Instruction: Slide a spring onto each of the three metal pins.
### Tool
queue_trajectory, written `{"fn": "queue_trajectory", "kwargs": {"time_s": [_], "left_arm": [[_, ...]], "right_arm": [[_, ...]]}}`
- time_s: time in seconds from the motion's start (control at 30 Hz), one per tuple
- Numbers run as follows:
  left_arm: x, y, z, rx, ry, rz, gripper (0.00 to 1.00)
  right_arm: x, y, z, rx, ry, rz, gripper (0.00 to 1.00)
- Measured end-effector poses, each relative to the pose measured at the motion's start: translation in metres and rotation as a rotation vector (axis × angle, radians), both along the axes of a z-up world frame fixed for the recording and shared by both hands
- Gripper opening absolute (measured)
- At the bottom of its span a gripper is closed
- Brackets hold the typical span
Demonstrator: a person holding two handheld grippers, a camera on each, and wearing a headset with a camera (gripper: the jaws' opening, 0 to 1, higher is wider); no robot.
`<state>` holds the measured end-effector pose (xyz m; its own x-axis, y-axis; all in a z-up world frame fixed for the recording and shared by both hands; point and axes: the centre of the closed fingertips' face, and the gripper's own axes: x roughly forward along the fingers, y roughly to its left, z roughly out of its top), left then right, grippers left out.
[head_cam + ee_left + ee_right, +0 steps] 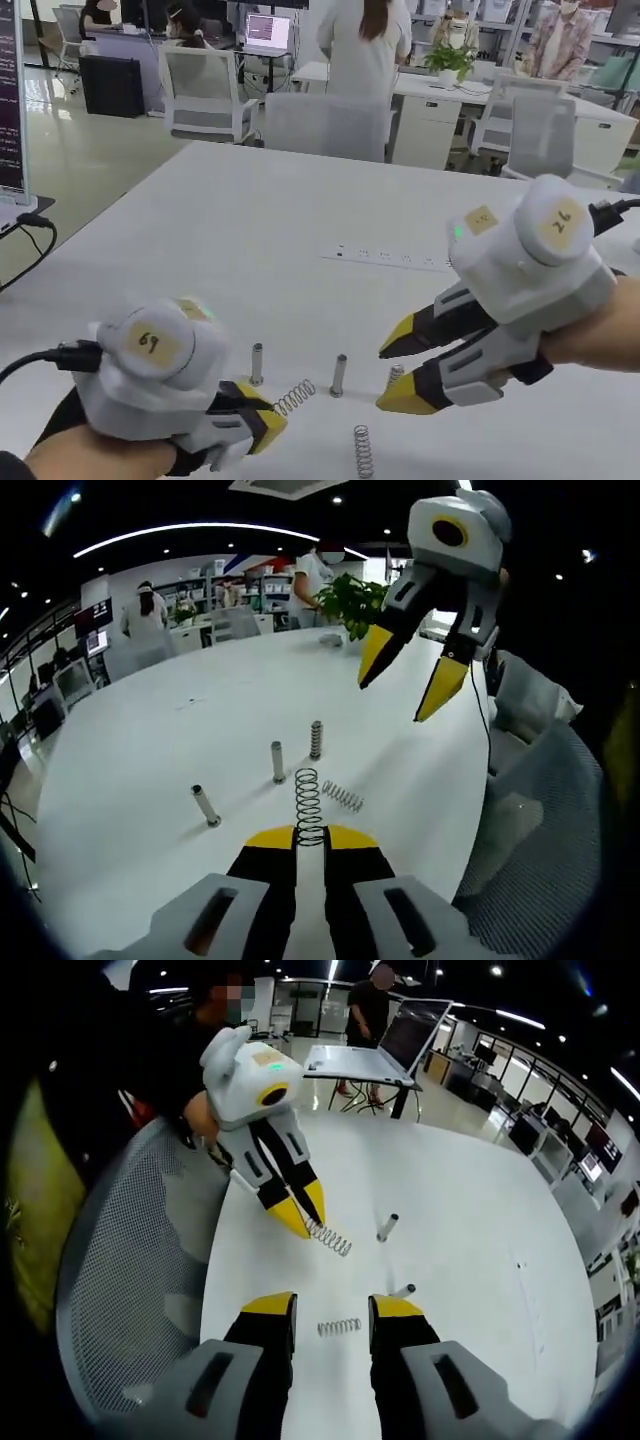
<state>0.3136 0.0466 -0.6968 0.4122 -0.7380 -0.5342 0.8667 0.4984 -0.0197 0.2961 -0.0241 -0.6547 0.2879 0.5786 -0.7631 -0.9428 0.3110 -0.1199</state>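
Observation:
Three metal pins stand on the white table [200, 250]: a bare left pin [257, 363], a bare middle pin [339, 375], and a right pin [396, 374] wearing a spring, partly behind my right gripper. My left gripper [270, 418] is shut on one end of a spring [295, 397] that points toward the bare pins. In the left gripper view that held spring [309, 805] rises from the shut left gripper [310, 832]. My right gripper [395, 372] hangs open above the sprung pin. A loose spring [362, 450] lies flat in front, just ahead of the open right gripper [333, 1310].
A flush power strip [390, 258] sits in the tabletop beyond the pins. Office chairs [325, 125] line the far table edge, with people and desks behind. A cable [30, 362] trails from the left gripper.

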Motion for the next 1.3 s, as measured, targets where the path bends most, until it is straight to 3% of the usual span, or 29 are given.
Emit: {"fn": "queue_trajectory", "kwargs": {"time_s": [0.23, 0.4, 0.53, 0.73, 1.3], "left_arm": [[-0.021, 0.001, 0.02, -0.046, -0.024, -0.05, 0.01], [-0.033, -0.004, 0.029, -0.068, -0.028, -0.087, 0.01], [-0.04, -0.009, 0.033, -0.077, -0.051, -0.122, 0.01], [-0.043, -0.013, 0.037, -0.092, -0.065, -0.161, 0.01], [-0.048, -0.018, 0.044, -0.112, -0.09, -0.225, 0.01]], "right_arm": [[-0.008, 0.015, 0.001, 0.03, 0.026, 0.042, 0.26], [-0.012, 0.024, 0.001, 0.047, 0.045, 0.068, 0.25], [-0.016, 0.03, 0.001, 0.071, 0.065, 0.086, 0.25], [-0.02, 0.035, 0.004, 0.101, 0.085, 0.106, 0.23], [-0.026, 0.039, 0.002, 0.094, 0.108, 0.15, 0.14]]}}
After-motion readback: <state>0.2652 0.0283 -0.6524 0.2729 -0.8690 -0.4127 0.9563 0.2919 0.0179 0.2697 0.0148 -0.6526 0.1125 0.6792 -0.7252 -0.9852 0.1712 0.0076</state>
